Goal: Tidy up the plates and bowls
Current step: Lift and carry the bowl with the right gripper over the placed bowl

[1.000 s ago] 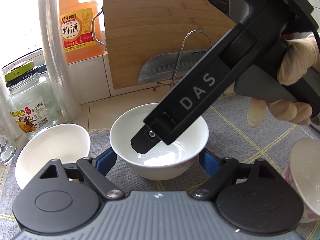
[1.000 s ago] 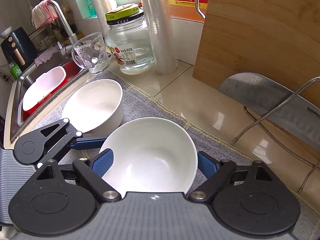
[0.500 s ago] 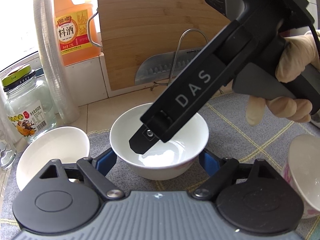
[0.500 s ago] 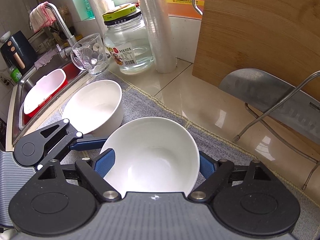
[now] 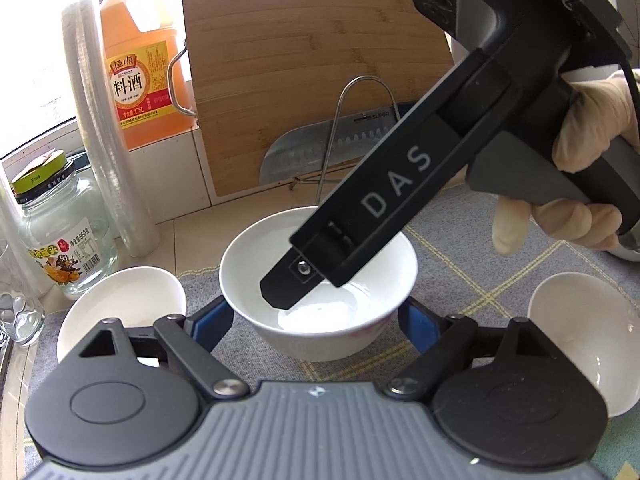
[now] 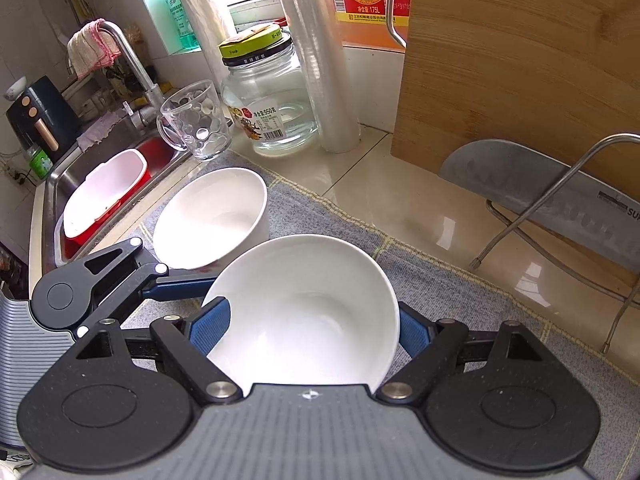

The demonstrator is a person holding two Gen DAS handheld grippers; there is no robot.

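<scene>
A white bowl [image 5: 320, 344] [image 6: 312, 312] sits on a grey checked mat [image 5: 480, 264]. My left gripper [image 5: 314, 320] is shut on it, one blue pad against each side of its lower wall. My right gripper [image 6: 312, 332] is shut on the same bowl crosswise, with its blue pads on the rim. In the left wrist view it slants down from the upper right and its near finger [image 5: 288, 284] reaches the bowl. A second white bowl [image 5: 120, 304] [image 6: 208, 216] stands to the left. A third bowl [image 5: 580, 340] stands to the right.
A gloved hand [image 5: 592, 128] holds the right gripper. Behind the mat stand a glass jar [image 6: 268, 100], a glass mug [image 6: 196, 120], a plastic roll [image 5: 100, 140], an orange bottle [image 5: 140, 80], and a cutting board [image 5: 312, 60] with a cleaver [image 5: 304, 152] in a wire rack. A sink [image 6: 56, 184] holds a red-and-white basin at far left.
The right gripper's pads have closed in slightly against the bowl's rim. The left gripper and the bowls stay where they were.
</scene>
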